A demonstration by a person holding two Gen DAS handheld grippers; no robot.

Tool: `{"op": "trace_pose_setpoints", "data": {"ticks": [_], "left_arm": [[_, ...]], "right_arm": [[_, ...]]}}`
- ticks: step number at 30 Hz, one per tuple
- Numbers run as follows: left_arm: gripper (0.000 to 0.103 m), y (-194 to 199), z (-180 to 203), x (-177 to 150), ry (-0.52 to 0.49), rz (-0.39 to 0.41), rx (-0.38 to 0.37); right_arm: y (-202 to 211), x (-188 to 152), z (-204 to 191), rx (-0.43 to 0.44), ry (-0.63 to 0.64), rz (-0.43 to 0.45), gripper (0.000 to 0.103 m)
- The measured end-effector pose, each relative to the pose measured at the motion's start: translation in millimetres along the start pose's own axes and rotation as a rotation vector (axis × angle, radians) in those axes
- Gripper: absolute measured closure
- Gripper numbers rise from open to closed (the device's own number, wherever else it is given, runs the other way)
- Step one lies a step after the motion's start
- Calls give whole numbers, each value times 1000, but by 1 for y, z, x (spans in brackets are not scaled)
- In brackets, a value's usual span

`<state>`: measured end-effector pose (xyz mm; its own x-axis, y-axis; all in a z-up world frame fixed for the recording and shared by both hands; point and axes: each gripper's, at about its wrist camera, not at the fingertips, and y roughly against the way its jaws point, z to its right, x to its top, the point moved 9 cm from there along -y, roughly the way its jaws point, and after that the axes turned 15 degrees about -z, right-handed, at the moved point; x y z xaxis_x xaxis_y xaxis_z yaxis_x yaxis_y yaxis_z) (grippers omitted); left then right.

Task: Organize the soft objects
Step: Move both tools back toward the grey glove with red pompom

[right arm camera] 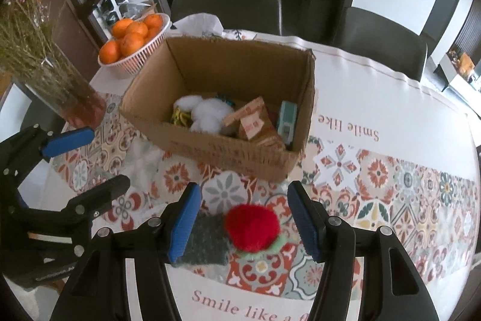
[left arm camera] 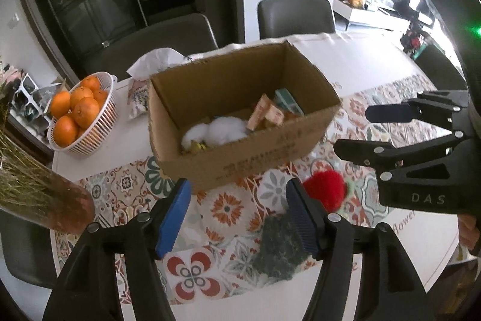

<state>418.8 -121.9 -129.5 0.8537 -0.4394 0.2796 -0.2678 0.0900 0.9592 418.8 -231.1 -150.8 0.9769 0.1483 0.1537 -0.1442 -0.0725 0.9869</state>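
Note:
An open cardboard box (left arm camera: 240, 158) (right arm camera: 210, 146) stands on the patterned tablecloth. Inside it lie a white fluffy toy (left arm camera: 222, 130) (right arm camera: 207, 110) and some packets. In front of the box a red plush ball with a green rim (left arm camera: 324, 188) (right arm camera: 252, 227) rests on the cloth beside a dark green scrub pad (left arm camera: 279, 245) (right arm camera: 207, 239). My right gripper (right arm camera: 244, 223) (left arm camera: 360, 131) is open, and the red ball lies between its fingers with a gap on each side. My left gripper (left arm camera: 239, 218) (right arm camera: 99, 161) is open over bare cloth, left of the pad.
A white basket of oranges (left arm camera: 81, 113) (right arm camera: 132, 35) and a tissue pack (left arm camera: 156, 60) sit behind the box to the left. A glass vase of dried stems (left arm camera: 45, 191) (right arm camera: 60, 86) stands at the left edge. Grey chairs (left arm camera: 294, 17) ring the table's far side.

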Motion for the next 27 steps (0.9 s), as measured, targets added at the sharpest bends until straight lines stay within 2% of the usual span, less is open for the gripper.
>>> {"op": "trace_pose_setpoints", "data": {"ticks": [18, 27], "left_arm": [[31, -57, 43, -50, -134, -201, -82], [25, -87, 63, -69, -178, -329, -166]], "right_arm": [[-53, -42, 5, 5, 32, -141, 42], [-84, -49, 10, 33, 40, -210, 42]]}}
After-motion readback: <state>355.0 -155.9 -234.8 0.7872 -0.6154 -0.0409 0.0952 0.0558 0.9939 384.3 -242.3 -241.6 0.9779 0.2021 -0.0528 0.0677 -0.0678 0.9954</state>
